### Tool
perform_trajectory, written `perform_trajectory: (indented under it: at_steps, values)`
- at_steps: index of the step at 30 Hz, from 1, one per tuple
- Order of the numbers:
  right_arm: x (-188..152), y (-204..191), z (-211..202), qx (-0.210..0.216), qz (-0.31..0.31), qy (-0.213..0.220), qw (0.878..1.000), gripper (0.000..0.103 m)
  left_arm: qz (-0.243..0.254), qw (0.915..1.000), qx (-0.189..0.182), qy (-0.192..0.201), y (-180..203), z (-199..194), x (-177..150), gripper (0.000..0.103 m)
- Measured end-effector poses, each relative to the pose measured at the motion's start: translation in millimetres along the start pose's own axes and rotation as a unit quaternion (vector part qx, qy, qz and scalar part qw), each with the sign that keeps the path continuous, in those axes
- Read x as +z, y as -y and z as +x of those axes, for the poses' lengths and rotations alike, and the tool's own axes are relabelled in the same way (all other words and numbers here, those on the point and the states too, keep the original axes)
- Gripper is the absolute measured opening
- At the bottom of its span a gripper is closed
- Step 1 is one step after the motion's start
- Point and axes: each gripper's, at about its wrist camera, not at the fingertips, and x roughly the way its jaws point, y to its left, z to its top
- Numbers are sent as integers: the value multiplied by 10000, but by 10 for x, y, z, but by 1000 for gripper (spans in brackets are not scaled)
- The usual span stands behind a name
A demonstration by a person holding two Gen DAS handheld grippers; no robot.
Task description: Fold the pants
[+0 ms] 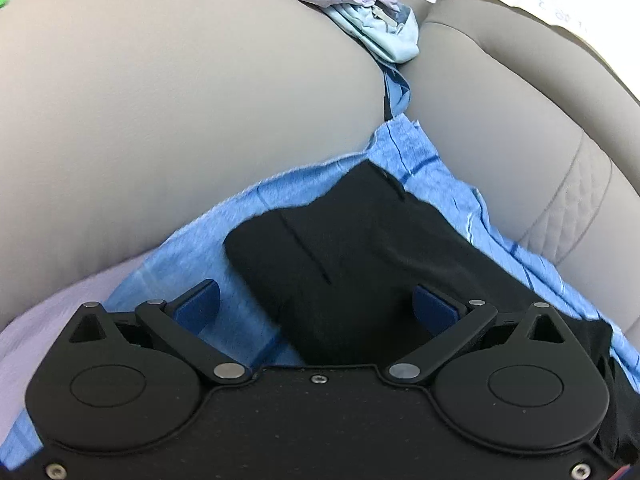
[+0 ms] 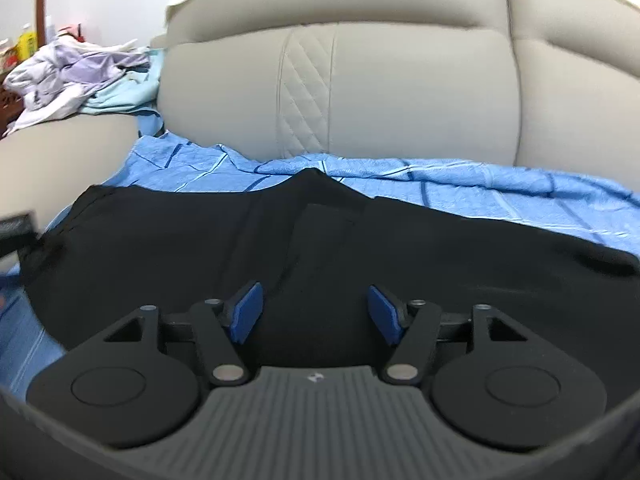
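Black pants (image 1: pixel 340 256) lie on a blue checked cloth (image 1: pixel 192 256) spread over a grey sofa seat. In the left wrist view one end of the pants reaches between my left gripper's open blue pads; the left gripper (image 1: pixel 316 304) hovers just over it, holding nothing. In the right wrist view the pants (image 2: pixel 320 248) spread wide across the cloth (image 2: pixel 480 184). My right gripper (image 2: pixel 316 308) is open over the middle of the pants, its pads apart and empty.
The grey sofa backrest (image 2: pixel 360 92) rises behind the cloth, and the sofa cushion (image 1: pixel 180 92) fills the left wrist view. A heap of white, lilac and light blue clothes (image 2: pixel 80 80) lies at the far left; it also shows in the left wrist view (image 1: pixel 360 4).
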Motion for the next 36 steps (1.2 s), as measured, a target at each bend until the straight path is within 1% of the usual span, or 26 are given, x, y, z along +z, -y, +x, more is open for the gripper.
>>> perform_trajectory:
  at_steps: [3, 4, 5, 6, 7, 8, 9, 13, 14, 16, 18, 19, 20, 21, 23, 25, 26, 27, 28, 30, 31, 32, 33, 34, 35, 36]
  values:
    - [-58, 32, -222, -144, -141, 139, 9997, 76, -190, 9997, -67, 112, -37, 125, 69, 101]
    - [-73, 58, -294, -202, -147, 186, 9995, 76, -269, 9994, -93, 174, -51, 144, 76, 94]
    - [-91, 87, -352, -245, -139, 208, 9994, 76, -323, 9992, -57, 239, -61, 150, 77, 80]
    - [-92, 112, -413, -294, -111, 233, 9992, 76, -345, 9990, 34, 284, -66, 152, 75, 42]
    - [-107, 155, -454, -339, -63, 252, 9991, 76, -442, 9986, -13, 273, -92, 162, 82, 27]
    - [-126, 192, -489, -353, -12, 250, 9991, 76, -725, 9969, -188, 256, -147, 151, 85, 23]
    - [-143, 239, -520, -359, 68, 243, 9990, 76, -829, 9959, -241, 276, -162, 130, 87, 19]
    - [-212, 376, -568, -411, 219, 221, 9987, 76, -166, 9976, -133, 664, 62, -56, 50, 15]
    - [-226, 408, -577, -412, 253, 215, 9986, 76, 30, 9969, -130, 778, 149, -112, 41, 14]
    - [-250, 465, -583, -409, 362, 200, 9983, 76, 490, 9936, 15, 1016, 350, -216, 20, 14]
    - [-280, 525, -594, -388, 485, 185, 9979, 76, 1291, 9816, 168, 1395, 659, -365, -90, 13]
    - [-291, 551, -599, -383, 535, 181, 9977, 76, 1710, 9726, 185, 1566, 836, -443, -180, 13]
    - [-304, 585, -610, -382, 583, 184, 9974, 76, 2078, 9634, 87, 1693, 1014, -519, -279, 12]
    - [-313, 612, -619, -388, 609, 183, 9972, 76, 2268, 9584, -44, 1730, 1154, -574, -350, 11]
    - [-324, 669, -649, -397, 672, 190, 9968, 76, 2460, 9540, -400, 1669, 1458, -675, -439, 10]
    - [-338, 764, -704, -361, 812, 217, 9958, 76, 2594, 9477, -972, 1586, 1833, -816, -497, 9]
    - [-348, 819, -738, -349, 900, 249, 9950, 76, 2744, 9391, -1350, 1568, 2075, -914, -543, 9]
    - [-360, 894, -781, -323, 1017, 285, 9939, 76, 2839, 9323, -1637, 1529, 2268, -986, -579, 9]
    - [-377, 983, -830, -314, 1150, 328, 9923, 76, 2972, 9214, -2075, 1400, 2532, -1080, -650, 9]
    - [-419, 1170, -953, -410, 1443, 422, 9878, 76, 3150, 8998, -2864, 961, 2939, -1183, -809, 9]
    - [-459, 1312, -1049, -496, 1612, 471, 9845, 76, 3189, 8907, -3169, 676, 3112, -1196, -907, 10]
    - [-493, 1416, -1127, -580, 1700, 509, 9824, 76, 3341, 8766, -3456, 211, 3345, -1167, -1057, 12]
    - [-534, 1522, -1208, -681, 1763, 549, 9804, 76, 3471, 8666, -3582, -162, 3546, -1110, -1221, 15]
    - [-579, 1625, -1287, -804, 1813, 582, 9784, 76, 3612, 8603, -3571, -428, 3720, -1045, -1399, 20]
    - [-629, 1727, -1360, -924, 1857, 608, 9764, 76, 3797, 8533, -3517, -639, 3853, -994, -1551, 22]
    - [-677, 1821, -1416, -1019, 1925, 619, 9740, 76, 4000, 8471, -3391, -857, 3969, -942, -1713, 28]
